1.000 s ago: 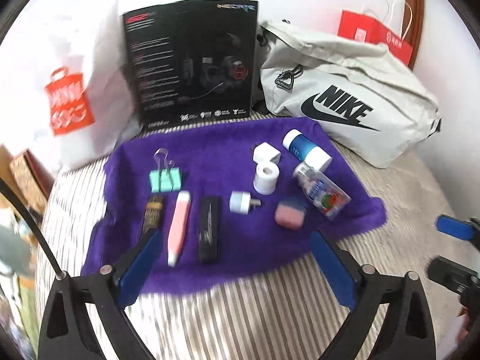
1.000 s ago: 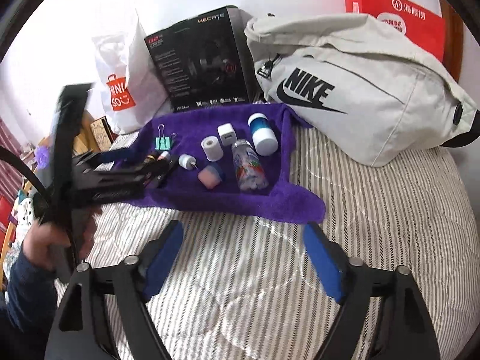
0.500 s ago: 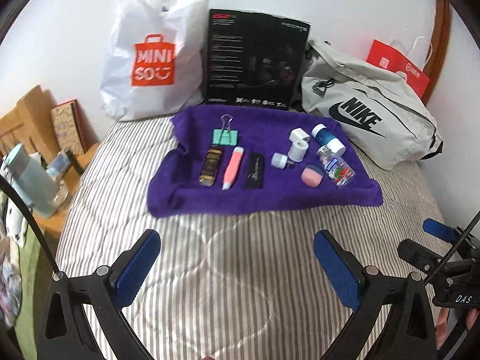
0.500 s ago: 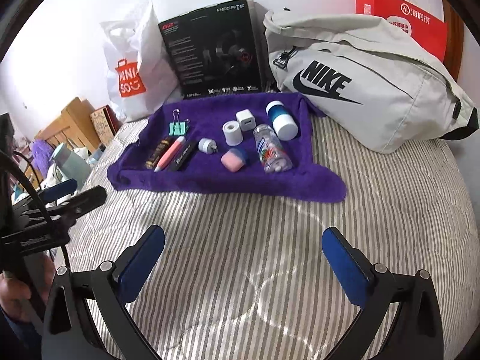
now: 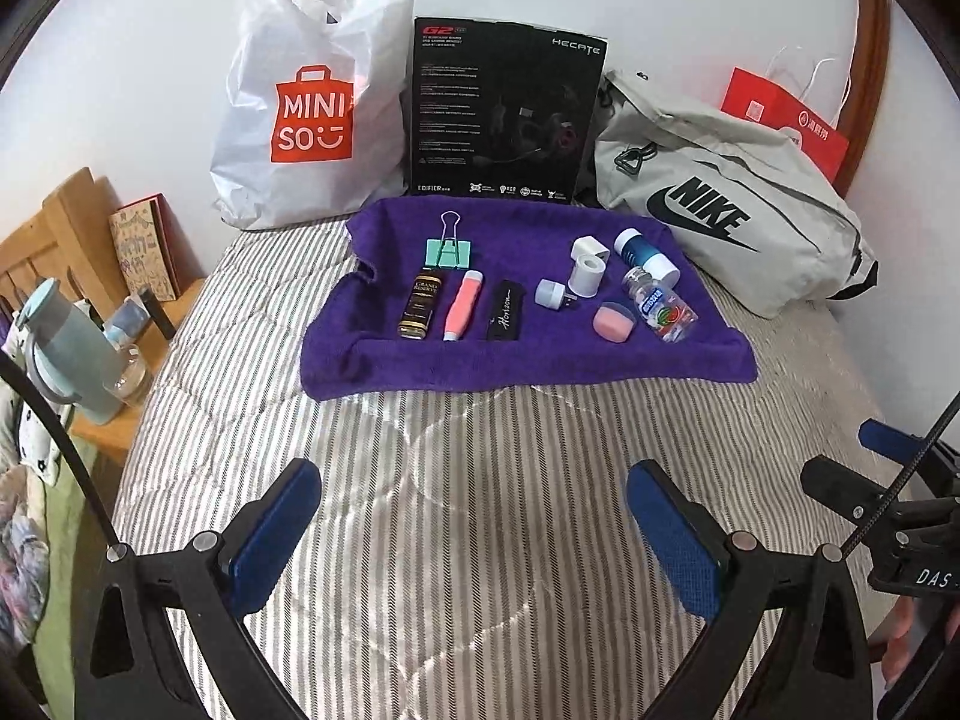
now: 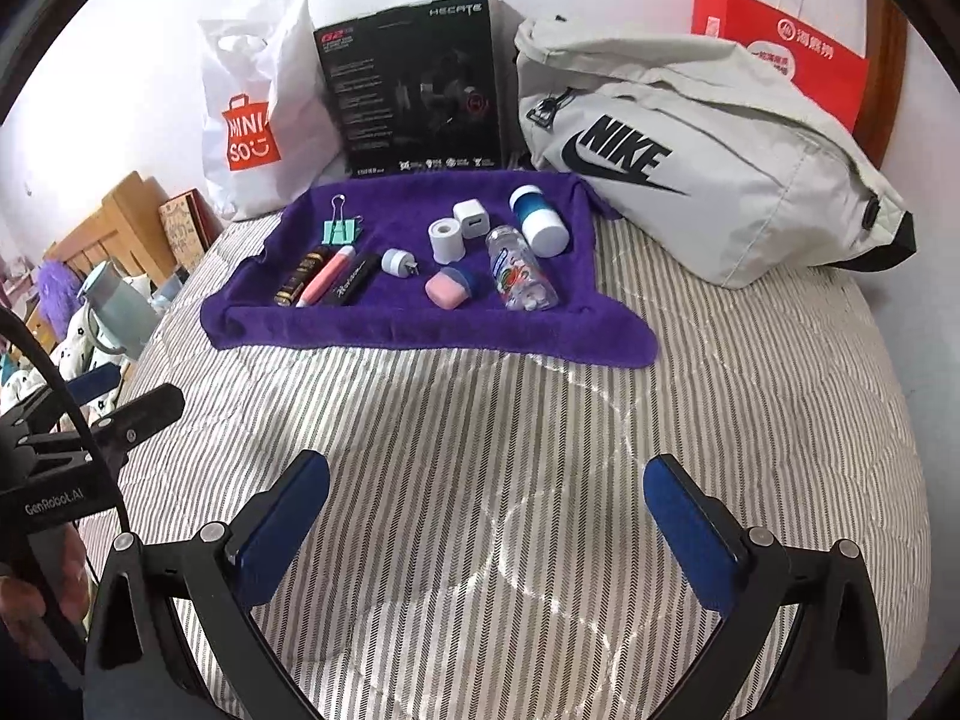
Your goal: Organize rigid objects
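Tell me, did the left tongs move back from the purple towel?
Yes. The left tongs pulled back toward the camera side; the purple towel, once between their tips, now lies well beyond them across striped bedding.

Striped bed (image 5: 480, 480), purple towel (image 5: 528, 360), Nike bag (image 5: 720, 204), Miniso bag (image 5: 300, 120), blk box (image 5: 504, 120)

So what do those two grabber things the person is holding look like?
Both are black frames ending in two fingers with flat blue pads. The left gripper and the right gripper look alike. Thin black cables curve past each one. White lettering marks their sides: "GenRobot.AI" on the left, "DAS" on the right.
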`<state>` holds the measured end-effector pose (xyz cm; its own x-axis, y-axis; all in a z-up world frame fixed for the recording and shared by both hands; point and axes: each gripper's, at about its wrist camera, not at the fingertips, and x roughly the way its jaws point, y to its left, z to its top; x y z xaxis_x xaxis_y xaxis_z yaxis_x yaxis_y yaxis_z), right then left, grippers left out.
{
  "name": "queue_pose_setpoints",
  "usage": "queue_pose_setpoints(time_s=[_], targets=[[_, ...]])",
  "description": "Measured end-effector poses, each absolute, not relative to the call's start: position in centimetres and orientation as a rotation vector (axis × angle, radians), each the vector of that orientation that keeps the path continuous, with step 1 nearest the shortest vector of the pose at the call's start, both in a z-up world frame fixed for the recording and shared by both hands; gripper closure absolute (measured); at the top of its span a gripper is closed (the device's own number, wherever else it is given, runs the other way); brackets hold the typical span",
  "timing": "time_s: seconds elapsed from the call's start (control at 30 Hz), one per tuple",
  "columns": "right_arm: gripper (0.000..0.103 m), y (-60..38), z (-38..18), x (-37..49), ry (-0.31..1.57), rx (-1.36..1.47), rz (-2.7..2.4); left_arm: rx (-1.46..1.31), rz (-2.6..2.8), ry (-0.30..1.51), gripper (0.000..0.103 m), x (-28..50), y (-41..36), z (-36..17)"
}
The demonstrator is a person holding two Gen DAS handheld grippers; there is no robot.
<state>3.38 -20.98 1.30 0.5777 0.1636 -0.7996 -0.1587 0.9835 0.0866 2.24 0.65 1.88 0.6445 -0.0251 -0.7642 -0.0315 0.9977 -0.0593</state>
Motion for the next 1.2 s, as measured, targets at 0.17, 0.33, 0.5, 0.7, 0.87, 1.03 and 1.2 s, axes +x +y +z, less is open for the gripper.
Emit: queue_pose_setpoints(time_s=[0.17, 0.33, 0.5, 0.7, 0.87, 1.03, 1.2], targets=[[0.000, -21.27, 1.21, 3.22, 0.940, 0.005, 0.177, -0.056, -0.003, 0.882, 0.000, 2.11, 0.39, 1.67], [0.000, -21.39, 1.23, 3.06, 0.938, 0.008, 0.172, -0.055, -0.004, 0.885, 0.000, 2.06, 0.27, 1.65], [0.000, -21.42, 1.39, 2.88, 0.934, 0.009, 0.171, -0.056, -0.006, 0.880, 0.000, 2.01, 0.21, 1.74], [0.000, -21.60, 1.46, 2.86, 0.932, 0.014, 0.169, -0.055, -0.005, 0.878, 0.000, 1.83, 0.18, 1.83], [0.000, -21.57, 1.41, 2.85, 0.936, 0.018, 0.171, -0.050, -0.005, 0.874, 0.000, 1.83, 0.19, 2.05], [0.000, -21.55, 1.26, 2.87, 0.939, 0.015, 0.172, -0.049, -0.007, 0.868, 0.000, 1.73, 0.34, 2.32], [0.000, -21.56, 0.97, 2.82, 0.948, 0.010, 0.169, -0.048, -0.005, 0.865, 0.000, 1.63, 0.41, 2.35]])
